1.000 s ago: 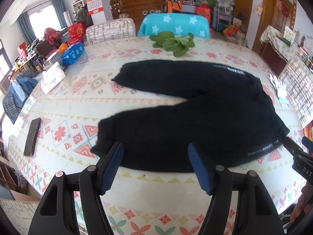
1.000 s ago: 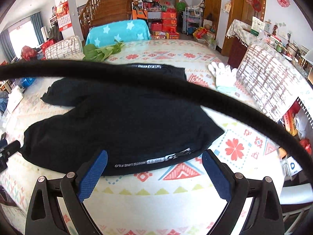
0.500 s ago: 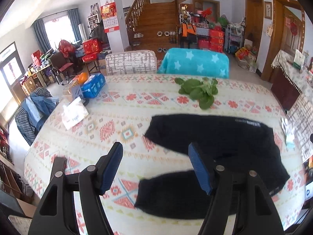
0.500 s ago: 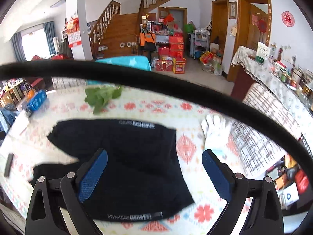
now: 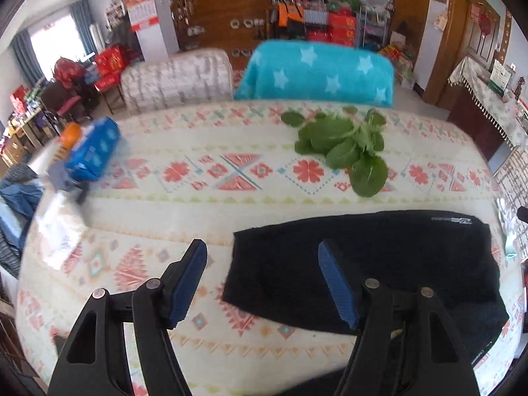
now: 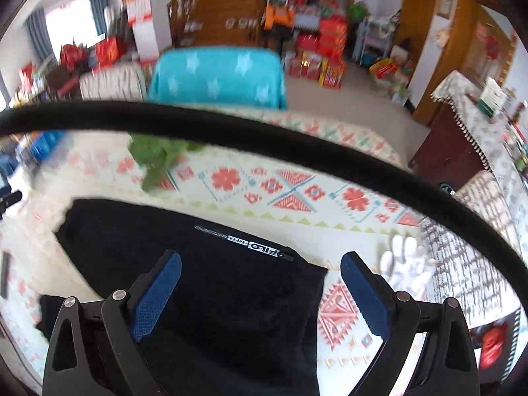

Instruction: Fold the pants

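Left wrist view: left gripper [image 5: 262, 279] wide apart, nothing between the pads, hovering above the table [image 5: 184, 204]. Black pants [image 5: 379, 257] lie flat ahead and to the right of it; the far leg's cuff end sits just between and beyond the fingertips, the long axis running left-right across the view, waistband end off to the right. Leafy greens [image 5: 346, 147] well apart, further back. Right wrist view: right gripper [image 6: 260, 292] also spread wide, empty, above the waist end of the pants [image 6: 198, 283]; the far waist corner lies between its fingers, a white glove [image 6: 407, 265] just beyond the right pad. A black cable crosses the view. Judgement: left hand is nearer the cuff end, right nearer the waist end, so each looks set to take its own end of the far leg for a lengthwise fold.
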Available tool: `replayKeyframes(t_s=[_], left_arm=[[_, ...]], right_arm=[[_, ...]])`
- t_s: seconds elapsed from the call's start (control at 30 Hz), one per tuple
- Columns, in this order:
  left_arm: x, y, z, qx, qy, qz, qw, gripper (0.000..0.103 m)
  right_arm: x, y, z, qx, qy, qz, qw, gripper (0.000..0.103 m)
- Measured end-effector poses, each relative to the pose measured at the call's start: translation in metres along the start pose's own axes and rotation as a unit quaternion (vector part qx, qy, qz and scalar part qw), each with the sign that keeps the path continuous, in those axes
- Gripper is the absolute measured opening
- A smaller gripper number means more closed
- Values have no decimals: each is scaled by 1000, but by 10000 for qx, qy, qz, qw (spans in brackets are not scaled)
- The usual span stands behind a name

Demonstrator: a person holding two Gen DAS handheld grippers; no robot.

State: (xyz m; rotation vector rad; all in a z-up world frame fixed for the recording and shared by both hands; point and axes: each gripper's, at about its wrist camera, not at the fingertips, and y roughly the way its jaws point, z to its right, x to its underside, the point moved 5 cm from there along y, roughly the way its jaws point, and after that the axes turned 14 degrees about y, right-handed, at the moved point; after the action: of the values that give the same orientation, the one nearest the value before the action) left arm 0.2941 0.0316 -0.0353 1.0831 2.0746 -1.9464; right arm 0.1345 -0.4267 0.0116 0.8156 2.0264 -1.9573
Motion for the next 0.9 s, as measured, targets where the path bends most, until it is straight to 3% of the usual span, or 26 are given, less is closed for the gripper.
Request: replayKeyframes(t_s=[0.13, 0.33, 0.6, 0.77, 0.9], left_arm=[[3, 70, -2, 262, -71, -330, 9991, 70], [6, 135, -15, 728, -459, -481, 9951, 70], [2, 160, -9, 1090, -205, -394, 9930, 70], [0, 162, -4, 1303, -85, -230, 9912, 80], [4, 161, 2, 1320, 193, -129, 9910, 81]], right_arm=[[1, 67, -9, 69, -211, -452, 9987, 98], [0, 135, -9, 162, -245, -869, 9958, 98], [-4, 167, -6, -42, -189, -1042, 9944, 98], [0, 178, -5, -237, -135, -1172, 9927, 98], [2, 181, -7, -347, -215, -1209, 9918, 98]])
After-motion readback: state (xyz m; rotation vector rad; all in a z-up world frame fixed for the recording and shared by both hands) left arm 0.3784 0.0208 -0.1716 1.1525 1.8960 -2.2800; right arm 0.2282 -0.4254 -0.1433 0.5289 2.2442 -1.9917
